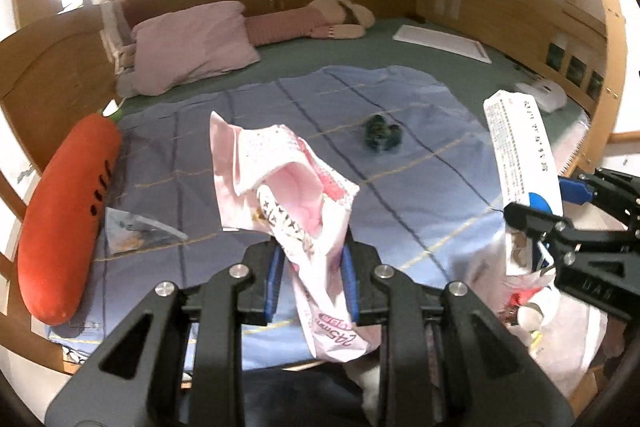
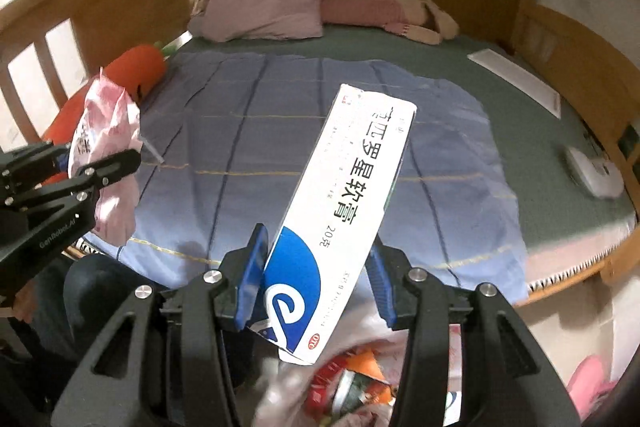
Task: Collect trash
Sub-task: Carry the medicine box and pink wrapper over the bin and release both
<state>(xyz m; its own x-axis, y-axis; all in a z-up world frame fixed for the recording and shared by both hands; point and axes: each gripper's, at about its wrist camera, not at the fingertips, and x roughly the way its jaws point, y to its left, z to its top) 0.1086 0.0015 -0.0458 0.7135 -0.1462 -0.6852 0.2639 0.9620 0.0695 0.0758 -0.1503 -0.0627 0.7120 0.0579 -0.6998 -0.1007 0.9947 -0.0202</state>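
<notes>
Now, over a blue blanket (image 1: 400, 155) on a wood-framed bed (image 2: 552, 147), the left gripper (image 1: 310, 281) pinches a pink wrapper (image 1: 280, 179) nearly closed; the right gripper (image 2: 316, 275) clamps a white box (image 2: 344, 203) part-open

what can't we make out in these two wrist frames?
- Trash bag, right wrist view: contents blurred, cut by the bottom edge, partly behind the white box in the right tool.
- Dark green clump on the blue blanket, left wrist view: too small to identify.
- Clear wrapper beside the carrot plush: print unreadable.
- Pink wrapper in the left tool: lower end hidden behind the fingers.
</notes>
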